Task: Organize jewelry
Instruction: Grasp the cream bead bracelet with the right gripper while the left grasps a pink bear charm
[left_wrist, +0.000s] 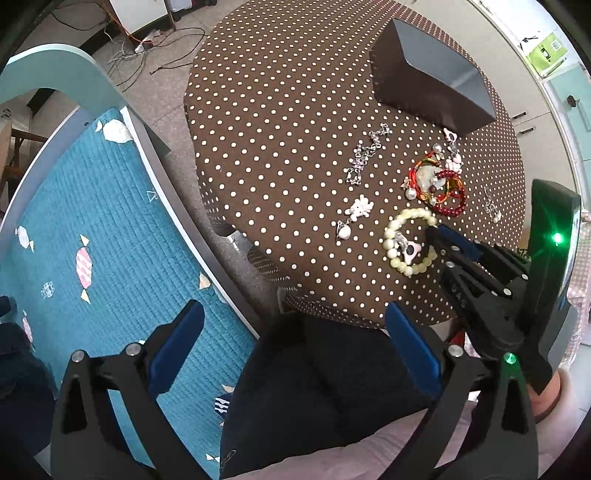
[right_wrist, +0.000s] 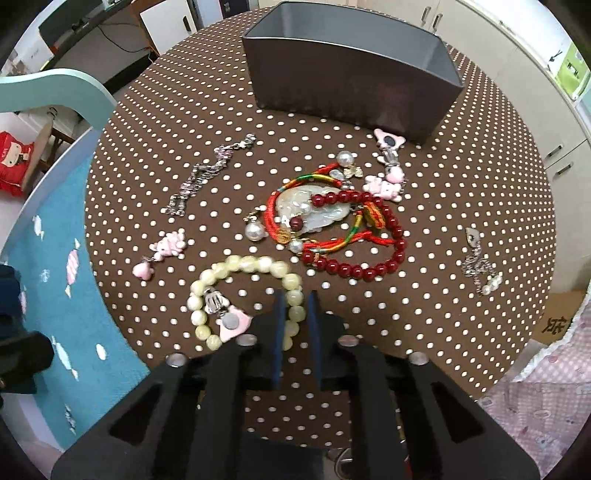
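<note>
A pale cream bead bracelet (right_wrist: 255, 264) lies on the brown polka-dot table (right_wrist: 177, 110), near its front edge. My right gripper (right_wrist: 297, 310) is shut on the bracelet's near-right beads, a bead pinched between the blue pads. The left wrist view shows the same bracelet (left_wrist: 410, 213) with my right gripper (left_wrist: 434, 232) tipped down onto it. A pink clip (right_wrist: 231, 325) rests across the bracelet's left side. My left gripper (left_wrist: 295, 343) hangs open beside the table, over a person's dark lap, holding nothing. A grey open box (right_wrist: 351, 85) stands at the back.
A red bead bracelet (right_wrist: 354, 271), coloured cords and a pale jade pendant (right_wrist: 325, 210) lie tangled mid-table. A silver chain (right_wrist: 207, 173) and pink charm (right_wrist: 166, 251) lie left; a silver earring (right_wrist: 480, 266) right. A chair with a teal cushion (left_wrist: 110, 221) stands left of the table.
</note>
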